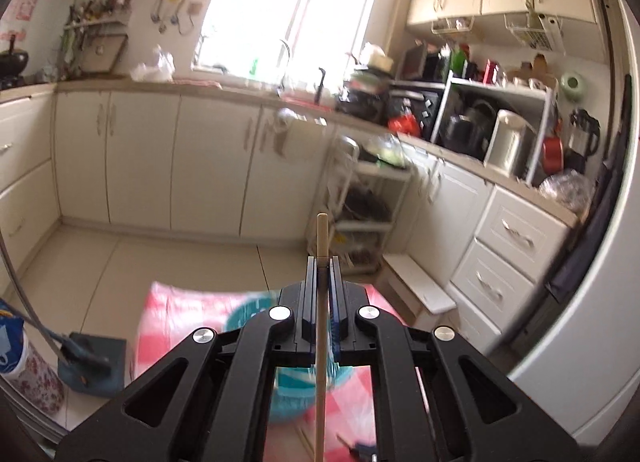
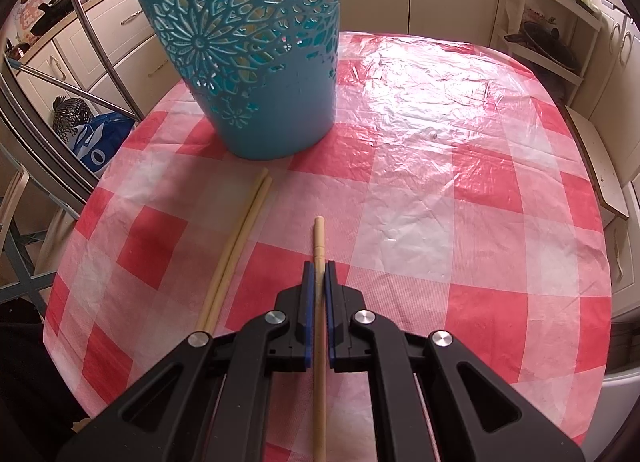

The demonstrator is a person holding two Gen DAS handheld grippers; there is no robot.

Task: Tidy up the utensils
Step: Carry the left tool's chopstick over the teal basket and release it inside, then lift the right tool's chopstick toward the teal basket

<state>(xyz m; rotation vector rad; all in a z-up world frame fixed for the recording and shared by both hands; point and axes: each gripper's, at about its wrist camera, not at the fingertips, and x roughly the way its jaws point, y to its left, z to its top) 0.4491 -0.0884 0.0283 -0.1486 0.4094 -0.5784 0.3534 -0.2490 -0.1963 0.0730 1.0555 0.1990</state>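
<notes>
Chopsticks: four counted. Left gripper (image 1: 322, 262) pinches one chopstick (image 1: 321, 234), raised above the teal holder (image 1: 248, 314). Right gripper (image 2: 319, 268) pinches a second chopstick (image 2: 319, 238) just before that holder (image 2: 256, 61); loose pair (image 2: 240, 238) lies on the checked tablecloth (image 2: 440, 201) beside it.

A teal holder (image 2: 256, 61) pierced with flower cut-outs is seen. The bench (image 2: 460, 181) is covered in red-and-white checks. Pale tan chopsticks (image 2: 236, 246) are spotted, black grippers blue-padded.
</notes>
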